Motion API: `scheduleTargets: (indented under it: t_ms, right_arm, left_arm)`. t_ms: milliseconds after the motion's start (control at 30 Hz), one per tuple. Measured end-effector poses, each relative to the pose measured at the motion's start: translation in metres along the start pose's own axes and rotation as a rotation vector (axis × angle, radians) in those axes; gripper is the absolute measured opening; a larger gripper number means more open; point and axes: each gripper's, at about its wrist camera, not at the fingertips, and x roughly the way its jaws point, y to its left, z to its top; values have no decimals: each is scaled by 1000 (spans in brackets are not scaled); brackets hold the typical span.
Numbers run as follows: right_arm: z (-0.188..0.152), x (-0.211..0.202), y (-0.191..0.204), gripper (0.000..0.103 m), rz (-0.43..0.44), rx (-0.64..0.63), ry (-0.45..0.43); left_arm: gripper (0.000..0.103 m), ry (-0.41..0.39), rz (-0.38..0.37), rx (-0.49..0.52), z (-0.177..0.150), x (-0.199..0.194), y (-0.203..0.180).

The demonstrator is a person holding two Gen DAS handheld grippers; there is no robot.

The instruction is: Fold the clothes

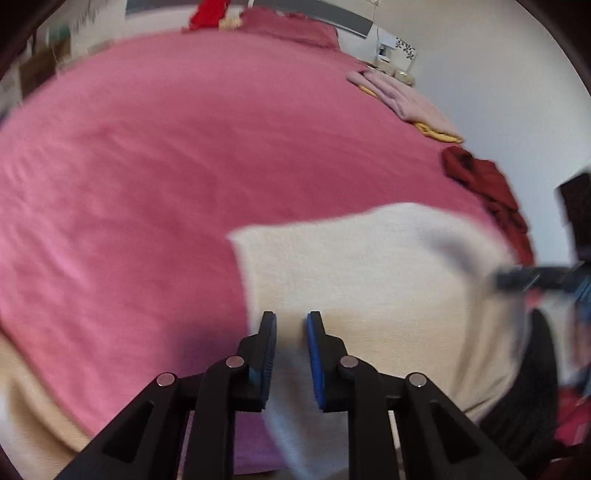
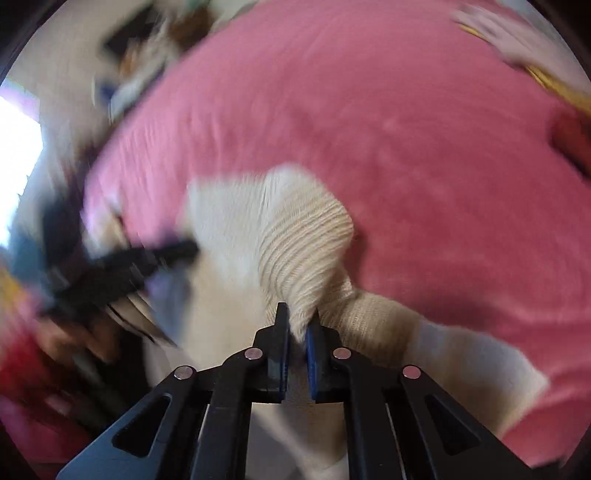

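A cream knit sweater (image 1: 369,266) lies on the near part of a pink bedcover (image 1: 166,166). In the left wrist view my left gripper (image 1: 291,317) is at the sweater's near left edge, its blue pads closed on a fold of cream fabric. In the right wrist view my right gripper (image 2: 298,314) is shut on a bunched ribbed part (image 2: 306,243) of the same sweater (image 2: 229,229), which rises from the pink bedcover (image 2: 406,129) into the jaws. Each gripper shows as a dark blur in the other's view: the right gripper (image 1: 524,278) and the left gripper (image 2: 147,258).
A dark red garment (image 1: 480,184) lies crumpled at the bed's right edge. Beyond it a pale pink folded garment (image 1: 406,99) rests on something yellow. A pink pillow (image 1: 295,29) and a red item (image 1: 208,13) are at the far end. A white wall runs along the right.
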Motion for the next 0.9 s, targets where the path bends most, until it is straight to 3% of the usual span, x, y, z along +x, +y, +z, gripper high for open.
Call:
scheduleTargets:
  t_ms: [67, 267, 367, 400, 467, 533, 633, 733, 767, 900]
  right_arm:
    - [6, -29, -15, 4, 74, 102, -78]
    - [27, -66, -16, 4, 121, 152, -184]
    - [41, -73, -16, 0, 165, 165, -236]
    - [44, -78, -15, 0, 158, 162, -257]
    - [52, -87, -13, 1, 55, 115, -283]
    - [51, -87, -16, 9, -44, 66, -226]
    - [28, -73, -36, 68, -214, 71, -5]
    - [-22, -69, -58, 75, -330, 85, 122]
    - [-32, -64, -65, 80, -331, 106, 157]
    - [-54, -24, -78, 80, -303, 191, 249]
  left_arm:
    - [17, 24, 57, 21, -5, 3, 1]
    - [23, 20, 92, -28, -7, 17, -11]
    - [23, 34, -33, -41, 0, 24, -18]
    - [23, 39, -39, -50, 0, 26, -17]
    - [22, 49, -52, -67, 1, 31, -15]
    - [22, 52, -57, -57, 0, 30, -12]
    - [23, 68, -44, -45, 2, 24, -9]
    - [23, 90, -6, -13, 4, 17, -12]
    - [24, 90, 5, 4, 4, 16, -14]
    - [24, 53, 96, 48, -4, 19, -27]
